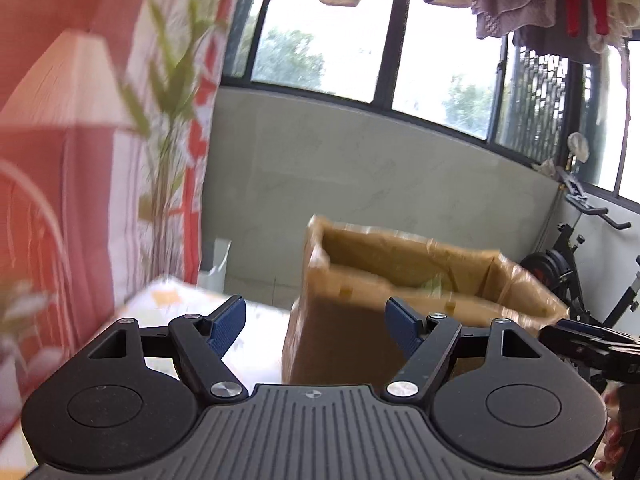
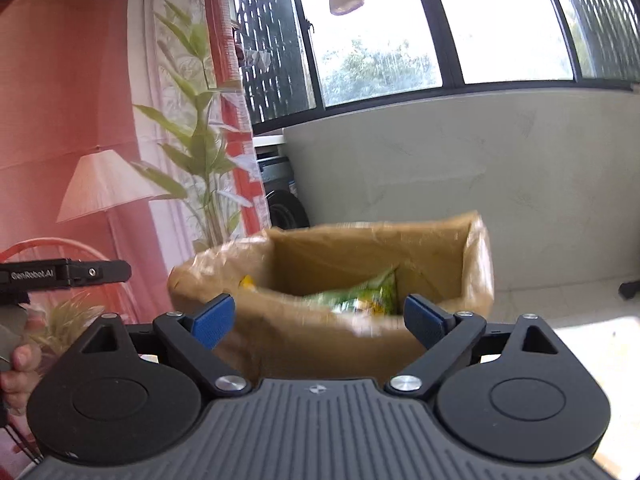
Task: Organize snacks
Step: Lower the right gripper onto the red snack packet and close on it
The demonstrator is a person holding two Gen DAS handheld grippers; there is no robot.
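Both the left gripper (image 1: pixel 314 326) and right gripper (image 2: pixel 318 322) had jaws spread and empty; risk was clipping the cardboard box (image 2: pixel 344 336) rim, tipping its green snack bag (image 2: pixel 366 294).

Cardboard box (image 2: pixel 320 336) blurred; green snack bag (image 2: pixel 362 298) inside smeared, label unreadable, lower part hidden by box wall. Yellow item (image 2: pixel 246 281) barely visible.

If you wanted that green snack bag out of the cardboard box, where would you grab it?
Probably the green snack bag's upper edge, coming from above through the open top of the cardboard box. The box walls block its sides, and only the bag's top shows.
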